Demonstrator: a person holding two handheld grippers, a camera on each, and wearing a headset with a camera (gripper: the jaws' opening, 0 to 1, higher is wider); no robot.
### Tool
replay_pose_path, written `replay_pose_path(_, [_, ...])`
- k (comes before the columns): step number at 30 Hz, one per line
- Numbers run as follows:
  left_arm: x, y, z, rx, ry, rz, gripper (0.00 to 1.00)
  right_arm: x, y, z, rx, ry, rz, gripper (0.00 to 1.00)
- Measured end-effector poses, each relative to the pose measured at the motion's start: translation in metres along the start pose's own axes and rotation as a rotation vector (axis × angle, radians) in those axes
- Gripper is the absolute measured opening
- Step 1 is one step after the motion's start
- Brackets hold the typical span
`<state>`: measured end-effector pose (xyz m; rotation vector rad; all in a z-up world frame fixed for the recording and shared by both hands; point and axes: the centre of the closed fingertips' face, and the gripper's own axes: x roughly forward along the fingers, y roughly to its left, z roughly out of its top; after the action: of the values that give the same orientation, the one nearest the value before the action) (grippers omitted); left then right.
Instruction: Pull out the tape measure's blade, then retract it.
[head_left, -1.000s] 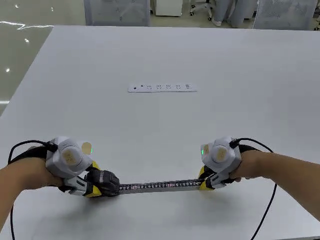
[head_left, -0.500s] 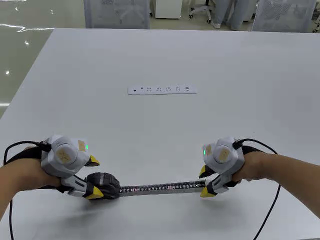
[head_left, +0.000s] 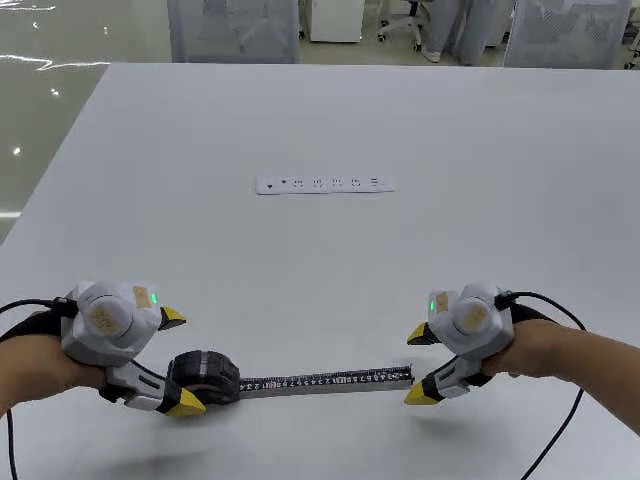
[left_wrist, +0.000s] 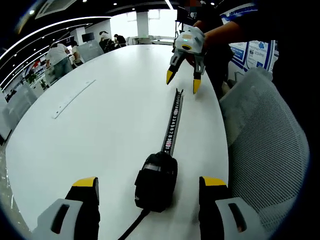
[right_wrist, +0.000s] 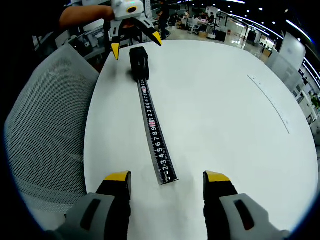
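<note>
Having let go, left hand-held gripper (head_left: 180, 362) and right hand-held gripper (head_left: 417, 365) gape empty beside the tape measure (head_left: 207, 377).

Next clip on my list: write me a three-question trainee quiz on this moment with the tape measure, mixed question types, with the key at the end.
1. True or false: the right gripper is shut on the tip of the blade.
2. Multiple choice: the tape measure case is A) lifted off the table in the left gripper; B) lying on the table between that gripper's open jaws; C) resting against the power strip.
3. Short answer: is the blade pulled out or fully wound in?

Key: 1 false, its jaws stand apart and the tip lies free on the table. 2 B. 3 pulled out, lying flat.
</note>
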<state>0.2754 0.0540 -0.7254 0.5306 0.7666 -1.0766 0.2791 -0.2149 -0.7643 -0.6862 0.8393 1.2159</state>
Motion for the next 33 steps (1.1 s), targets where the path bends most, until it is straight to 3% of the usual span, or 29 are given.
replay_pose_path(4, [-0.004, 0.003, 0.001, -0.040, -0.039, 0.036, 0.86, -0.003, 0.002, 0.004, 0.038, -0.037, -0.024, 0.63])
replay_pose_path(7, [-0.008, 0.005, 0.002, -0.101, -0.075, 0.059, 0.90, -0.008, 0.003, 0.012, 0.096, -0.112, -0.064, 0.69])
replay_pose_path(12, [-0.017, 0.012, -0.001, -0.220, -0.124, 0.114, 0.98, -0.018, 0.004, 0.010, 0.157, -0.155, -0.110, 0.74])
replay_pose_path(17, [-0.021, 0.010, -0.009, -0.271, -0.150, 0.154, 1.00, -0.027, 0.006, 0.004, 0.217, -0.201, -0.155, 0.77])
replay_pose_path(18, [-0.022, 0.010, -0.008, -0.291, -0.169, 0.156, 1.00, -0.029, 0.006, 0.003, 0.231, -0.211, -0.168, 0.79])
replay_pose_path(20, [-0.027, 0.009, -0.001, -0.357, -0.255, 0.162, 1.00, -0.034, 0.006, 0.001, 0.254, -0.240, -0.197, 0.81])
replay_pose_path(21, [-0.029, 0.009, -0.001, -0.368, -0.272, 0.170, 1.00, -0.036, 0.006, 0.000, 0.268, -0.253, -0.211, 0.82])
replay_pose_path(23, [-0.033, 0.009, -0.010, -0.392, -0.261, 0.204, 1.00, -0.042, 0.005, 0.001, 0.276, -0.305, -0.252, 0.84])
replay_pose_path(25, [-0.037, 0.008, -0.010, -0.431, -0.307, 0.217, 1.00, -0.045, 0.009, -0.006, 0.302, -0.306, -0.264, 0.87])
replay_pose_path(31, [-0.046, 0.004, -0.028, -0.390, -0.296, 0.285, 1.00, -0.056, 0.016, -0.023, 0.337, -0.324, -0.305, 0.93])
replay_pose_path(33, [-0.049, 0.001, -0.035, -0.412, -0.304, 0.288, 1.00, -0.061, 0.019, -0.028, 0.357, -0.345, -0.316, 0.94])
